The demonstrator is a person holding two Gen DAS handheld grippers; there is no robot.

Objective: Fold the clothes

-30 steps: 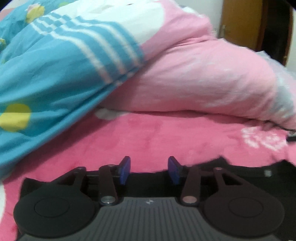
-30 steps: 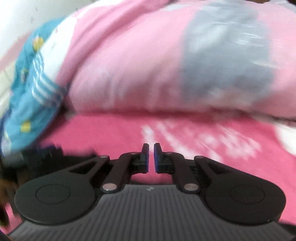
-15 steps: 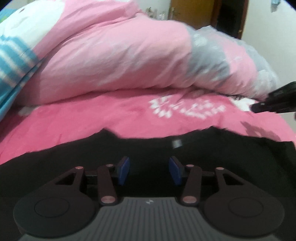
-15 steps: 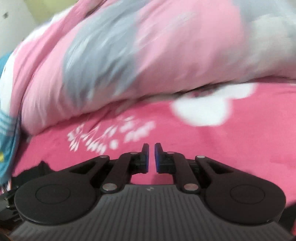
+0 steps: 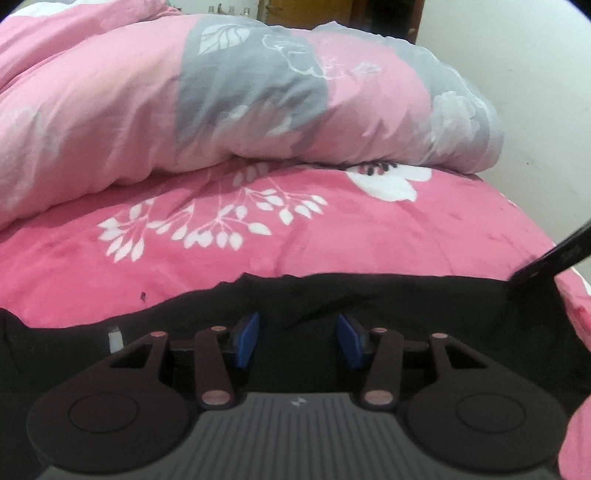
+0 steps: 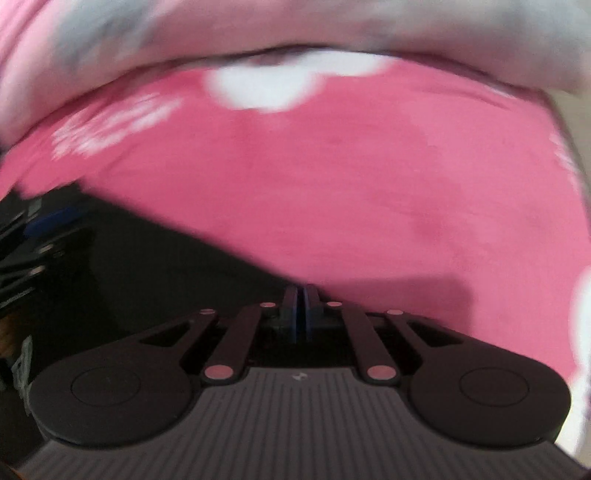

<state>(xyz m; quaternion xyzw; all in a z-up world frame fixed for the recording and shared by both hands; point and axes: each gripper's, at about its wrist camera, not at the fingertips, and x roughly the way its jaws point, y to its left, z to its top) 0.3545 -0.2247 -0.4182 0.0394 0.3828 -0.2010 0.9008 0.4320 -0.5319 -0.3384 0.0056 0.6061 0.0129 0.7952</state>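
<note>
Blurring right view, black garment edges cut off — folds indistinct.

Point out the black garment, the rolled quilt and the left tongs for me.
black garment (image 5: 424,306): left wrist view, flat part near its far edge.
rolled quilt (image 5: 110,110): left wrist view, pink front face.
left tongs (image 5: 297,341): left wrist view, gap midway between the blue tips.

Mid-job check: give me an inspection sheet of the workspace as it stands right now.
Surface: pink floral bedsheet, wrinkled.
Job's things: black garment spread along the sheet's near edge.
Clutter: pink-and-grey duvet bunched behind.
Grippers: left gripper open over the garment, holding nothing; right gripper shut at the garment's edge, grip unclear through blur.
Cables: nothing seen.
Surroundings: pale wall on the right, wooden furniture behind the duvet.
</note>
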